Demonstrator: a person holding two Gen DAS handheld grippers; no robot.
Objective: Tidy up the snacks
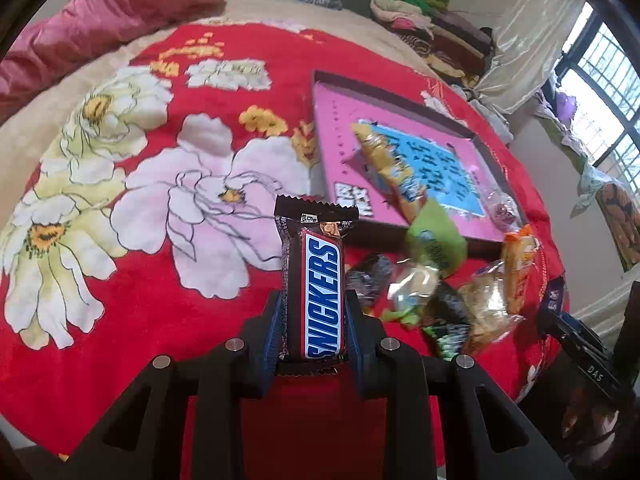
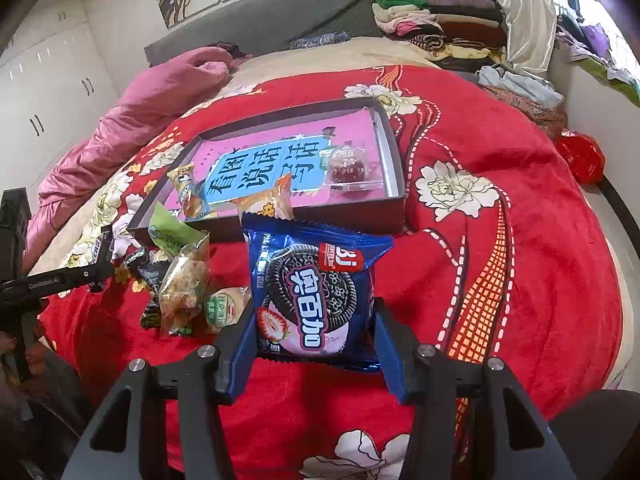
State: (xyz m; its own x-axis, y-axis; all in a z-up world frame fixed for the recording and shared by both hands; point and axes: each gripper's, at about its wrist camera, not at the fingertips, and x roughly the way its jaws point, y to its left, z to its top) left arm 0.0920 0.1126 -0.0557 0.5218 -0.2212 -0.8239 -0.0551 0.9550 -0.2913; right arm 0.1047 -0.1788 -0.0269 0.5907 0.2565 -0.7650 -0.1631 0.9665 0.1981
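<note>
Left gripper [image 1: 314, 312]: its blue-padded jaws are clamped on a brown Snickers bar in a glossy wrapper [image 1: 314, 280], which stands lengthwise between them, on the near side of the tray and apart from it.

Right gripper [image 2: 316, 320]: jaws pressed against both sides of a blue foil pack of chocolate sandwich cookies [image 2: 314, 300], held in front of the tray's near wall; whether it is clear of the blanket I cannot tell.

Loose pile: just in front of the tray's near-left corner lie the unsorted snacks, among them a clear packet of golden pastry [image 2: 184, 284], a green-wrapped sweet [image 2: 172, 234], small black wrappers [image 2: 150, 270] and a round green-labelled pack [image 2: 224, 306].

On the rim: an orange-and-white wrapped snack [image 2: 268, 200] leans at the tray's near wall; whether it is inside or outside I cannot tell.

Landmark: a shallow dark-walled rectangular tray with a pink and blue printed floor [image 2: 394, 160] rests on the red flowered plush blanket [image 2: 500, 260].

Inside the tray: a yellow-and-blue wrapped snack [image 2: 188, 190] at the near-left corner and a clear packet holding a dark red sweet [image 2: 348, 168] toward the right wall.

Progress: early, by my reading. Two or three items are in; two are in hand; the pile remains.

Beyond the tray: a pink quilt [image 2: 140, 120] and folded clothes [image 2: 436, 20].
</note>
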